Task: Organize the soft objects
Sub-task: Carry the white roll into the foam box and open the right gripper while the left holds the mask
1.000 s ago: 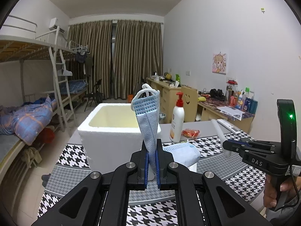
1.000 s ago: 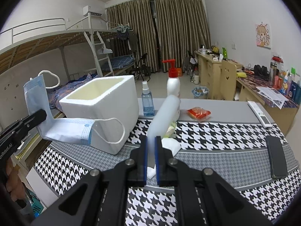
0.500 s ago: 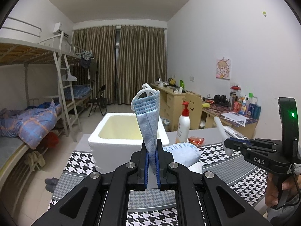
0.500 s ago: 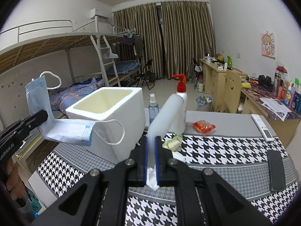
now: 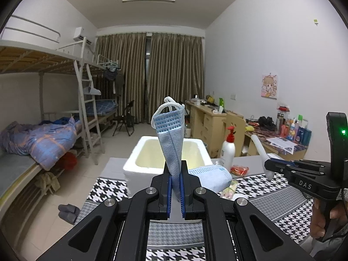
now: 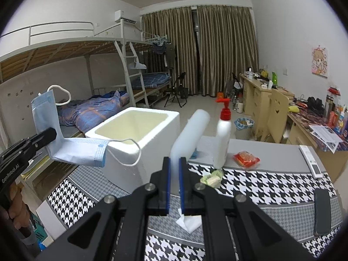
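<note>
Beyond both clamped tools, foam box (image 6: 139,134), pump bottle (image 6: 223,139), snack packet (image 6: 246,159).

Two fisheye views, each mounted just behind own gripper, looking forward along its fingers, tilted slightly down.

Left wrist view: black fingers fill lower frame, very close; beyond, white foam box (image 5: 167,152), patterned table (image 5: 108,187), curtains at far end. Right gripper (image 5: 268,167) enters from right edge.

Right wrist view: same room, same direction, set further right. Left gripper (image 6: 52,133) enters from left edge.

Shared: foam box (image 6: 139,130), pump bottle (image 5: 228,150) (image 6: 221,137), bunk beds, curtains.
</note>
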`<control>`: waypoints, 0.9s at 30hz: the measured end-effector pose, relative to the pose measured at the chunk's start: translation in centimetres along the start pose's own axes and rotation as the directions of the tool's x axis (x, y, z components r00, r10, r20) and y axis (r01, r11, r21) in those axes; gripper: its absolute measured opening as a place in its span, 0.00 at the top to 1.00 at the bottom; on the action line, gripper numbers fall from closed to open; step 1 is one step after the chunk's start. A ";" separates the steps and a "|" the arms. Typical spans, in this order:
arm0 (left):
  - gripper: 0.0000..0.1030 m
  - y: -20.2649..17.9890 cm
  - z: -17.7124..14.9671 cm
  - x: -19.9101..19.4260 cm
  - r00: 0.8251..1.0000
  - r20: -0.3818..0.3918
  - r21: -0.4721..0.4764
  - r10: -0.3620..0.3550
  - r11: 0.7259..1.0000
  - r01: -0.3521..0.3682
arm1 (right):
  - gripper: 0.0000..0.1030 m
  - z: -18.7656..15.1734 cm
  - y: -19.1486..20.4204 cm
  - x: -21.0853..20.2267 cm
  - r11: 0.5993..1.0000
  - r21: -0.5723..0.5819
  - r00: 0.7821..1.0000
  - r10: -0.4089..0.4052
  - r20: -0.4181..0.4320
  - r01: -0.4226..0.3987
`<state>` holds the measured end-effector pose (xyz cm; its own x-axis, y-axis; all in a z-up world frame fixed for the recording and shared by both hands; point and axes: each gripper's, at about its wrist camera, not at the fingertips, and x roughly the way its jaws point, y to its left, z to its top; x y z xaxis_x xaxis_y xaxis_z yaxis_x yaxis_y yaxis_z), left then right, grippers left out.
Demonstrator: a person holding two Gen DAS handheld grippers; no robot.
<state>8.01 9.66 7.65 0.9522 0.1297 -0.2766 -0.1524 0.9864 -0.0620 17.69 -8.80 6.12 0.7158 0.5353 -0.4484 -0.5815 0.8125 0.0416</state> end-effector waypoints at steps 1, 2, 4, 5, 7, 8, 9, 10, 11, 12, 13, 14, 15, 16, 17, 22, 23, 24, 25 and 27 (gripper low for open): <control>0.94 0.0 0.1 0.0 1.000 0.000 -0.002 0.006 1.000 -0.006 | 0.91 0.1 0.1 0.1 1.000 -0.004 1.000 0.004 0.000 -0.004; 0.94 0.0 0.1 0.0 1.000 0.000 -0.002 0.012 1.000 -0.012 | 0.91 0.3 0.3 0.2 1.000 -0.008 1.000 0.008 0.000 -0.008; 0.94 0.3 0.2 0.0 1.000 -0.003 -0.004 0.026 1.000 -0.026 | 0.91 0.6 0.6 0.6 1.000 -0.015 1.000 0.017 -0.001 -0.017; 0.94 0.4 0.3 0.0 1.000 -0.002 -0.004 0.031 1.000 -0.031 | 0.91 0.8 0.8 0.8 1.000 -0.019 1.000 0.021 -0.002 -0.021; 0.94 0.8 0.4 -0.1 0.999 0.002 -0.008 0.045 0.999 -0.045 | 0.91 1.1 1.2 1.2 0.999 -0.035 1.000 0.024 -0.004 -0.025; 0.94 1.0 0.5 -0.1 0.999 0.003 -0.011 0.051 0.999 -0.051 | 0.91 1.3 1.5 1.5 0.999 -0.042 1.000 0.027 -0.005 -0.027; 0.94 1.2 0.5 -0.1 0.998 0.002 -0.014 0.058 0.998 -0.058 | 0.91 1.4 1.6 1.7 0.999 -0.046 1.000 0.029 -0.007 -0.029; 0.94 1.5 0.5 0.0 0.997 -0.002 -0.019 0.072 0.997 -0.072 | 0.91 1.5 1.8 2.0 0.998 -0.049 0.999 0.032 -0.010 -0.032; 0.94 1.8 0.5 0.0 0.997 -0.004 -0.023 0.077 0.997 -0.077 | 0.91 1.7 2.0 2.2 0.998 -0.051 0.999 0.037 -0.012 -0.038; 0.94 2.1 0.5 0.0 0.996 -0.006 -0.028 0.084 0.996 -0.084 | 0.91 1.9 2.2 2.4 0.998 -0.053 0.999 0.042 -0.014 -0.042; 0.94 2.3 0.4 0.0 0.996 -0.007 -0.031 0.091 0.995 -0.091 | 0.91 2.1 2.3 2.6 0.997 -0.055 0.999 0.046 -0.014 -0.046; 0.94 2.4 0.4 0.0 0.995 -0.006 -0.033 0.096 0.995 -0.096 | 0.91 2.2 2.5 2.8 0.997 -0.057 0.999 0.049 -0.016 -0.049; 0.94 2.7 0.5 -0.1 0.995 -0.004 -0.036 0.103 0.994 -0.103 | 0.91 2.3 2.7 3.0 0.997 -0.060 0.998 0.053 -0.017 -0.054; 0.94 3.0 0.5 -0.1 0.994 -0.002 -0.038 0.108 0.993 -0.108 | 0.91 2.4 2.8 3.2 0.996 -0.062 0.998 0.057 -0.017 -0.058; 0.94 3.2 0.5 -0.2 0.994 -0.001 -0.041 0.113 0.993 -0.113 | 0.91 2.5 3.0 3.4 0.996 -0.065 0.998 0.061 -0.018 -0.062; 0.94 4.7 0.5 -0.9 0.990 0.011 -0.065 0.138 0.988 -0.137 | 0.91 2.8 4.1 4.2 0.994 -0.075 0.997 0.078 -0.023 -0.079; 0.94 4.9 0.5 -1.0 0.990 0.013 -0.069 0.143 0.988 -0.142 | 0.91 2.9 4.3 4.3 0.994 -0.077 0.996 0.081 -0.026 -0.083; 0.94 5.3 0.6 -1.2 0.988 0.018 -0.075 0.151 0.986 -0.149 | 0.91 3.0 4.5 4.5 0.993 -0.078 0.996 0.085 -0.028 -0.087; 0.94 5.4 0.7 -1.3 0.988 0.021 -0.079 0.156 0.985 -0.153 | 0.91 3.2 4.7 4.6 0.993 -0.080 0.996 0.088 -0.028 -0.090; 0.94 5.9 0.8 -1.6 0.985 0.029 -0.085 0.170 0.982 -0.167 | 0.91 3.4 5.3 4.8 0.992 -0.090 0.995 0.092 -0.028 -0.094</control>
<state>5.75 15.35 8.46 0.9197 0.2983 -0.2554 -0.3312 0.9386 -0.0963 19.35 -1.10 7.24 0.6486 0.6010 -0.4671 -0.6785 0.7346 0.0030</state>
